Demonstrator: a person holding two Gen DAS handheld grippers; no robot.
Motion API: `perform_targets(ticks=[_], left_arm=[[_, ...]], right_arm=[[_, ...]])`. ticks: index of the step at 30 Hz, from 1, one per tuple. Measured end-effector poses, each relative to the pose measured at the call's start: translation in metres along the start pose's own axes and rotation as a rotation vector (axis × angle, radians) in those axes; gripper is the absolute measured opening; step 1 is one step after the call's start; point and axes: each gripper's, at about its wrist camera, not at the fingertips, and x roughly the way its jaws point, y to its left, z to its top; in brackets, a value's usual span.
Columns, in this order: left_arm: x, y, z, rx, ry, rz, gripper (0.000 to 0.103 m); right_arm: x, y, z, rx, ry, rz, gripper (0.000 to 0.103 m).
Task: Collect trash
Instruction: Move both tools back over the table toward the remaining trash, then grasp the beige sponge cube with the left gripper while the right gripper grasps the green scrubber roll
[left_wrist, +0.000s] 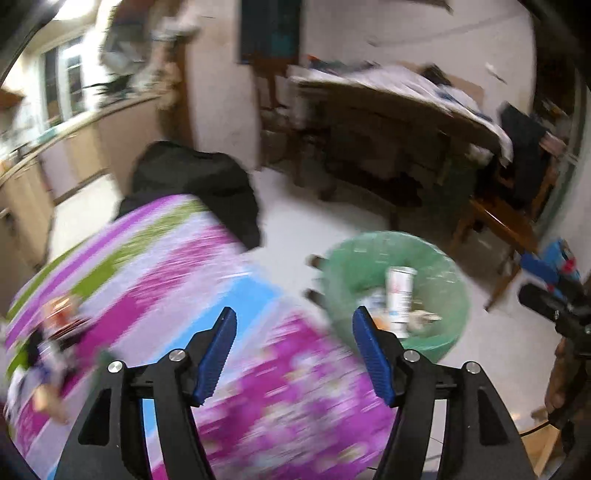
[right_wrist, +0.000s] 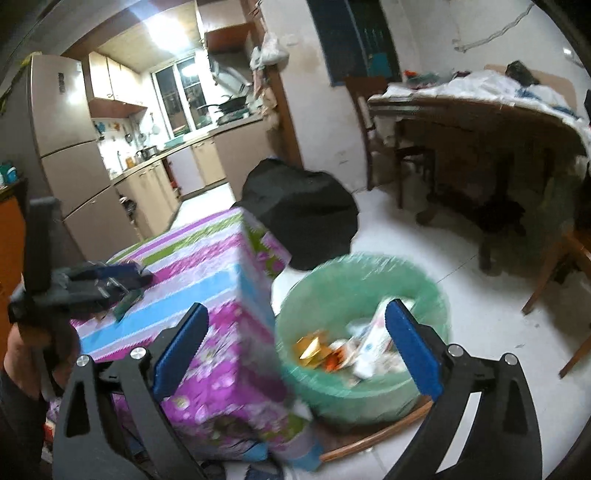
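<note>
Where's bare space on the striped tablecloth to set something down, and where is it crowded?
Free: the tablecloth stretch from the blue stripe to the corner nearest the green-lined bin. Crowded: the blurred items at the cloth's left edge. The bin already holds trash.

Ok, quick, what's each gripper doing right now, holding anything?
Left gripper: open, holding nothing, over the striped purple tablecloth.
Right gripper: open, holding nothing, above the green-lined round trash bin.
</note>
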Motion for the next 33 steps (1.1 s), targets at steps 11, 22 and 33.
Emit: perform_targets(ticks=[11, 22, 33], left_arm=[[-0.078, 0.232, -0.127, -0.401, -0.011, 0.361, 0.074], [-0.018, 0.276, -0.139, -0.481, 0.079, 0.336, 0.056], [-0.047, 0.264, -0.142, -0.474, -0.011, 0.301, 0.027]], right_arm=[[0.039, 0.067, -0.03, -0.06, 0.115, 0.121, 0.093], [0.073, 0.149, -0.032, -0.152, 0.215, 0.264, 0.093], [0.181, 0.252, -0.014, -0.108, 0.401, 0.442, 0.058]])
